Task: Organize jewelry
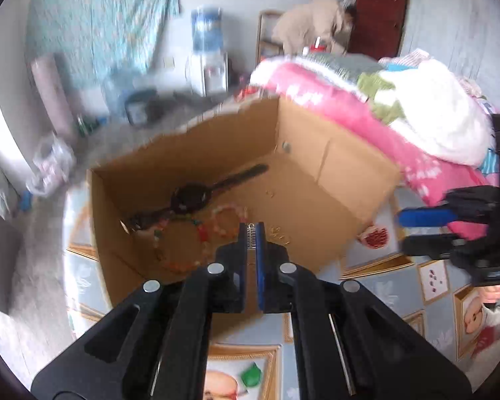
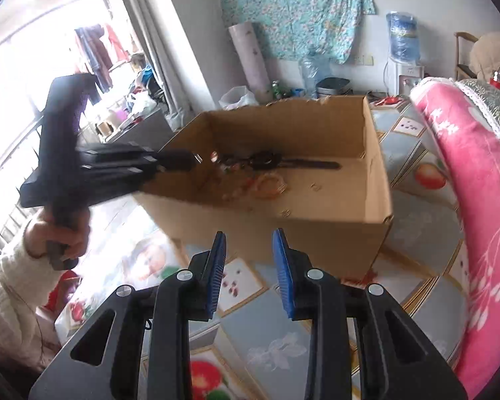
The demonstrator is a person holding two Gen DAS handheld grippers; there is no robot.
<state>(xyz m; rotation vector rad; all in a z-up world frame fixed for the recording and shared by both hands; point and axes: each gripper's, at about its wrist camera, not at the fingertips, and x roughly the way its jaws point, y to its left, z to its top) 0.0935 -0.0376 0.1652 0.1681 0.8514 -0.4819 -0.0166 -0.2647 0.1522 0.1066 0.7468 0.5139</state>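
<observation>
Your left gripper (image 1: 251, 233) hangs over the near edge of the open cardboard box (image 1: 316, 166), its blue-padded jaws pressed together on a small silvery piece (image 1: 250, 236) that looks like a bit of spring or fine chain (too small and blurred to name with certainty). In the right wrist view that same gripper (image 2: 196, 159) reaches in from the left above the box's near corner, held by your hand (image 2: 61, 240) in a white knitted sleeve (image 2: 13, 286).

Your right gripper (image 2: 248, 260) sits outside the box, in front of its near wall, jaws standing partly apart with nothing between them; only the patterned cloth (image 2: 266, 333) shows through the gap.

The jewelry is on the floor of the box. A dark wristwatch (image 1: 190, 196) lies stretched out with its strap running toward the far corner. Just beside it, toward you, a beaded bracelet (image 1: 231, 215) of pale pink and red beads forms a loop, and a strand of coloured beads (image 1: 180, 260) trails along the floor next to it. A few tiny gold bits (image 1: 278, 231) lie scattered near the left gripper's tip.

The box stands on the cloth, next to a pink blanket (image 2: 466, 173) heaped at the right.
</observation>
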